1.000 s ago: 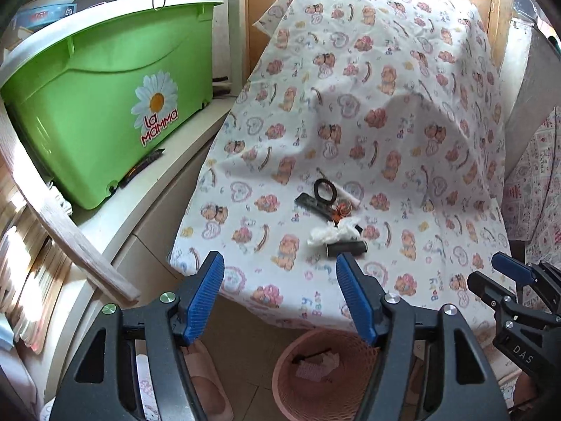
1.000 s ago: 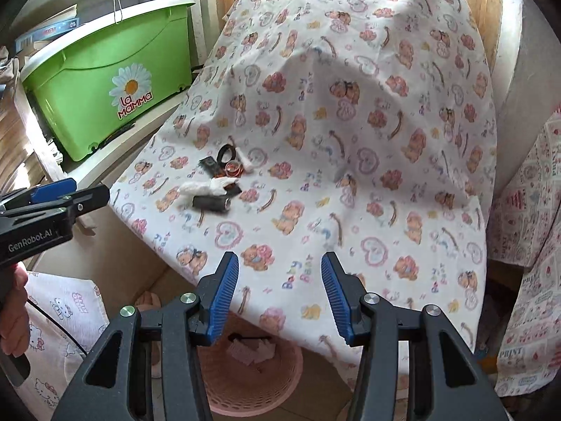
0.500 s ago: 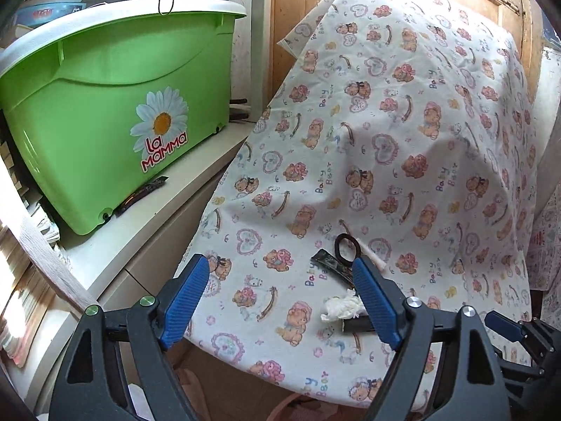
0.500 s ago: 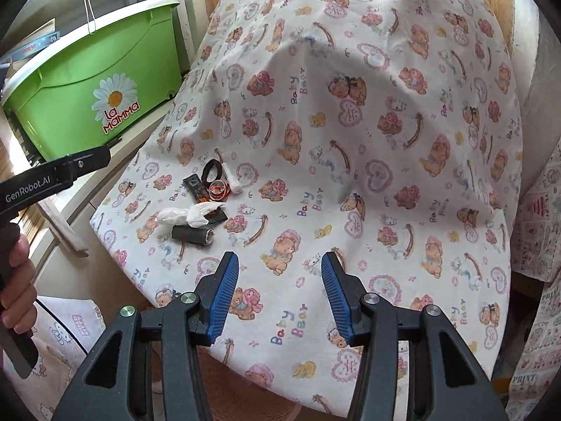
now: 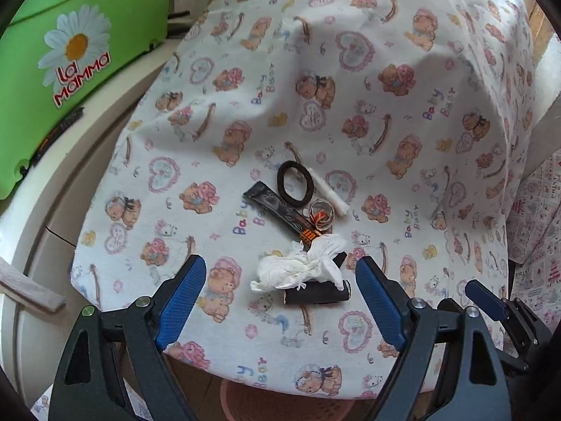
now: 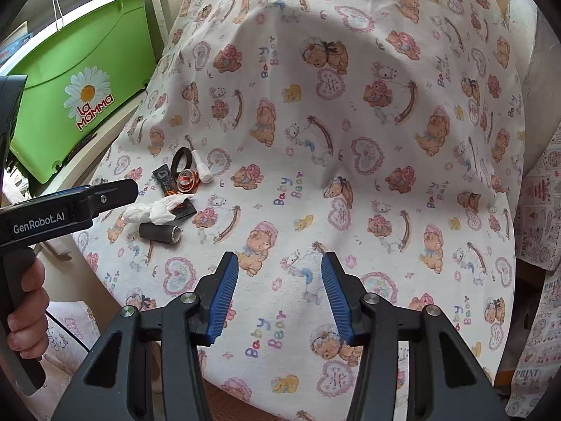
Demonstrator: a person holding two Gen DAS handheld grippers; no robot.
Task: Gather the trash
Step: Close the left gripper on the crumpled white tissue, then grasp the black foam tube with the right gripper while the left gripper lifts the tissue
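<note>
The left claw (image 5: 280, 301) had just been spreading and stood wide, nothing pinched; the tissue (image 5: 298, 268) and the dark tube (image 5: 317, 293) touching it lay between its fingers on the cloth (image 5: 403, 105). Just beyond lay a black wrapper (image 5: 277, 208), a hair band (image 5: 294, 184) and a white stick (image 5: 331, 193). The right claw (image 6: 279, 296) stood half spread and empty, the trash well off to its left. A pink basket (image 5: 280, 403) sat below the cloth's edge.
</note>
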